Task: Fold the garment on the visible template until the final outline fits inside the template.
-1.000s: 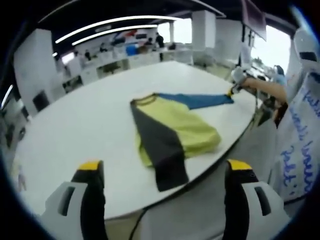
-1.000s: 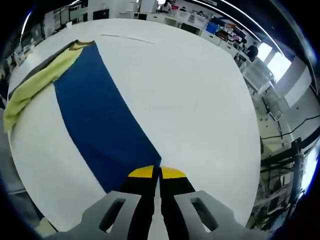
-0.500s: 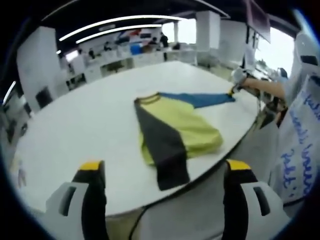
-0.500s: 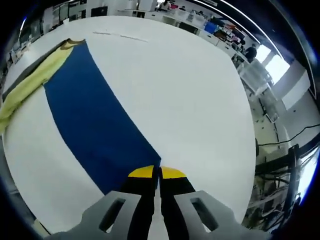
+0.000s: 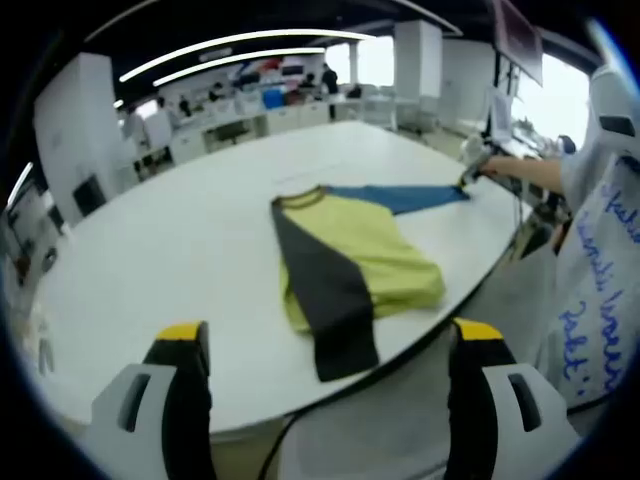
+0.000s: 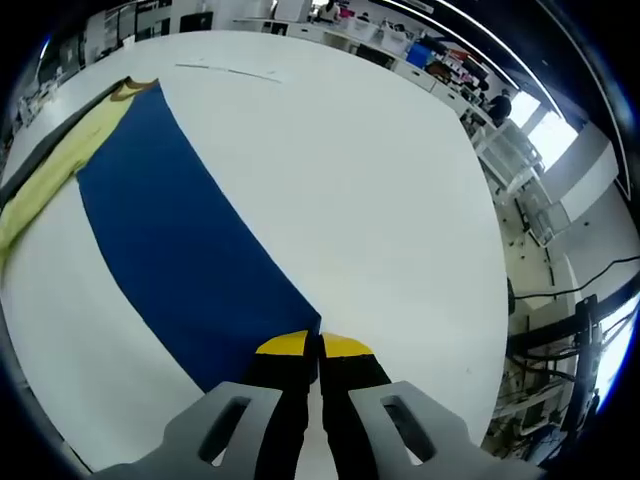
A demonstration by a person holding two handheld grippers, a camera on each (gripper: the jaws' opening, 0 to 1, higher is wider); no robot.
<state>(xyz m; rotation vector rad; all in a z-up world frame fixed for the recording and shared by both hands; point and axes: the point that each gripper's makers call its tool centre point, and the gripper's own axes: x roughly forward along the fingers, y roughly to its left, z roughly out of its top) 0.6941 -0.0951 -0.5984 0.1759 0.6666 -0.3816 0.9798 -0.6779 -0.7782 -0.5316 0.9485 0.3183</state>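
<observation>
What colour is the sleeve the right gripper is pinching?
Blue. The sleeve shows best in the right gripper view, clamped in the right gripper.

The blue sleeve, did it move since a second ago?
A little. The right gripper, still shut on the blue sleeve, has drawn it flatter and straighter, away from the yellow body. Nothing was let go. The left gripper stays open, off the white table, and the dark sleeve lies as before.
</observation>
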